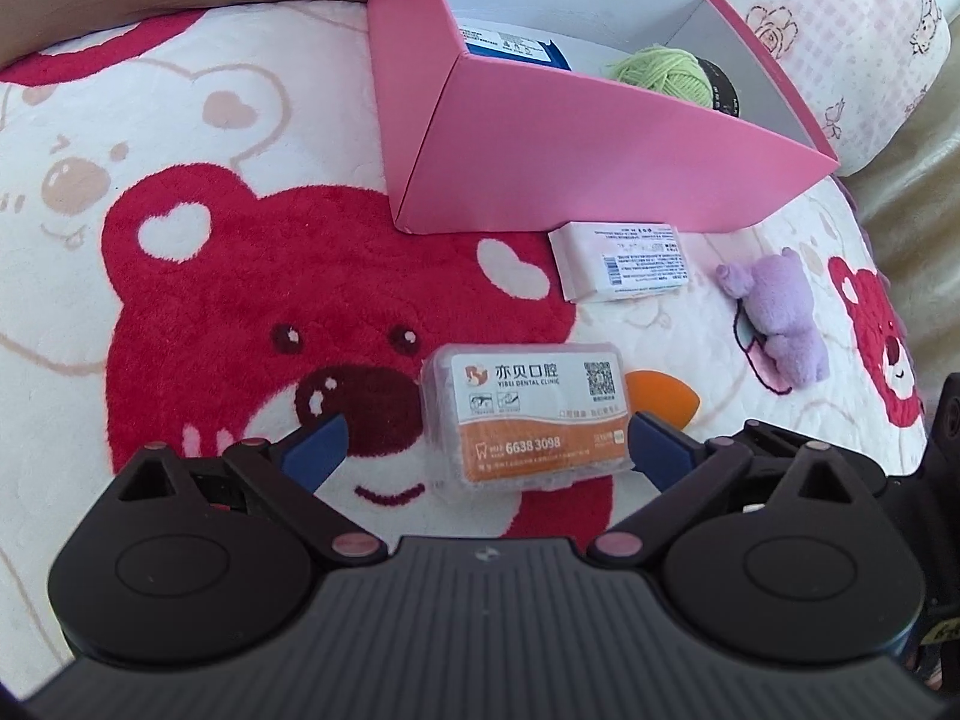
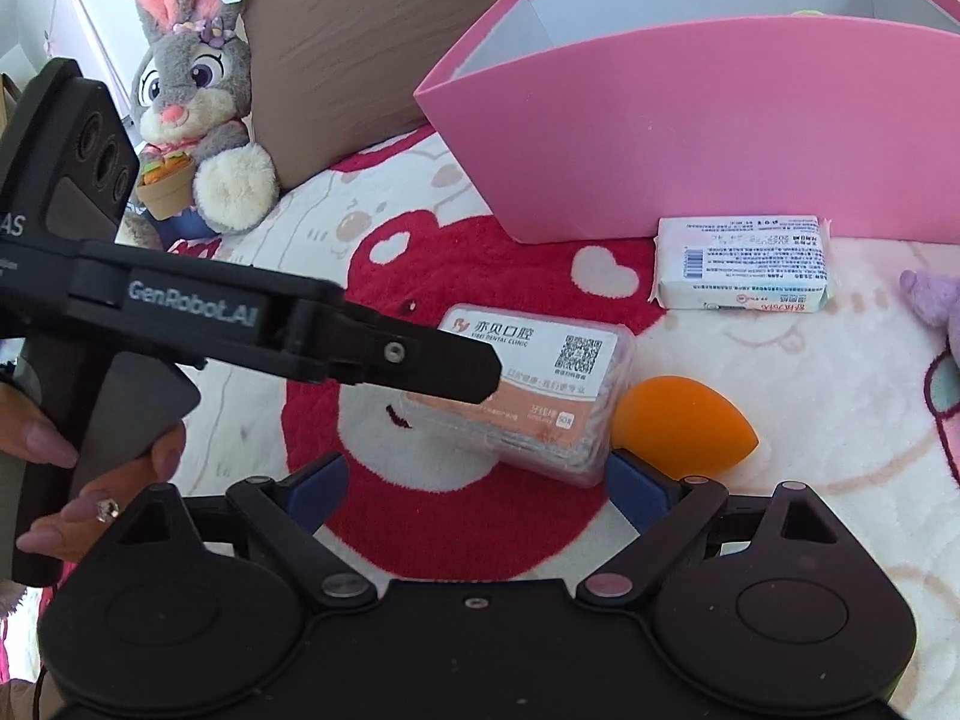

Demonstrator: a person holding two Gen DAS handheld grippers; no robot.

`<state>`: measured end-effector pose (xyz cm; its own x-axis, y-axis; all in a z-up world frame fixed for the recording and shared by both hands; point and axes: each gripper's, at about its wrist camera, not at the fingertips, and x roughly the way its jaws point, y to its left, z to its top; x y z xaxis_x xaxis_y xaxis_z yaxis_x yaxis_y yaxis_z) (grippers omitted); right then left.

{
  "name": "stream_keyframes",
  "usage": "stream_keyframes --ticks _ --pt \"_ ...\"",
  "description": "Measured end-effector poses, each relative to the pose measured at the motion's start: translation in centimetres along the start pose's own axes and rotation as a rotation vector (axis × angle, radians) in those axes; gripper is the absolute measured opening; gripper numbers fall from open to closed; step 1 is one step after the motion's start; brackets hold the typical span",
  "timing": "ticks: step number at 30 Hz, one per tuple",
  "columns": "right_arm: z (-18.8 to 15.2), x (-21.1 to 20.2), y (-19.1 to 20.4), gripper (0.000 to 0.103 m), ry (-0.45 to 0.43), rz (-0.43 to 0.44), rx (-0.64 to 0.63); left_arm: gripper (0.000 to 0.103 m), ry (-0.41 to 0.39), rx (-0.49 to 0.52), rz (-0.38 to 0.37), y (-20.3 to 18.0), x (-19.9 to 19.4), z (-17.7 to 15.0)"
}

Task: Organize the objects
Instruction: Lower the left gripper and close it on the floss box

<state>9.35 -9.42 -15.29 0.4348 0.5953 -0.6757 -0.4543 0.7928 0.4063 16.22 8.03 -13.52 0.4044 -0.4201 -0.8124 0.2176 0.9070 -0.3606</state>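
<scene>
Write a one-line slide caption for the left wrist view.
Open left hand-held gripper straddles a clear dental-clinic box on the bear blanket, before the pink box.

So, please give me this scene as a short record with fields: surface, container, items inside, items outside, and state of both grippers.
surface: blanket with red bear pattern
container: pink box, open top
inside box: green yarn ball, blue packet
outside box: clear plastic case, orange sponge, white tissue pack, purple plush toy
left gripper: jaws open, either side of the case
right gripper: jaws open, holding nothing
background: rabbit plush
</scene>
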Motion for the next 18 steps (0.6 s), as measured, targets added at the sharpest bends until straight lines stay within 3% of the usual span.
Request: stream_keyframes --ticks 6,12,16,18 --pt "0.6 0.1 0.5 0.095 -0.009 -0.038 -0.057 0.095 -0.01 -0.042 -0.021 0.5 0.5 0.5" --pt "1.2 0.6 0.2 0.094 0.015 -0.03 -0.063 0.083 0.003 -0.07 -0.033 0.8 1.1 0.6" --pt "1.9 1.1 0.2 0.094 0.035 -0.031 -0.049 0.069 0.036 -0.149 -0.093 1.6 1.6 0.7" --pt "2.3 1.4 0.4 0.095 0.05 -0.045 -0.051 0.062 0.05 -0.174 -0.084 2.0 1.7 0.7"
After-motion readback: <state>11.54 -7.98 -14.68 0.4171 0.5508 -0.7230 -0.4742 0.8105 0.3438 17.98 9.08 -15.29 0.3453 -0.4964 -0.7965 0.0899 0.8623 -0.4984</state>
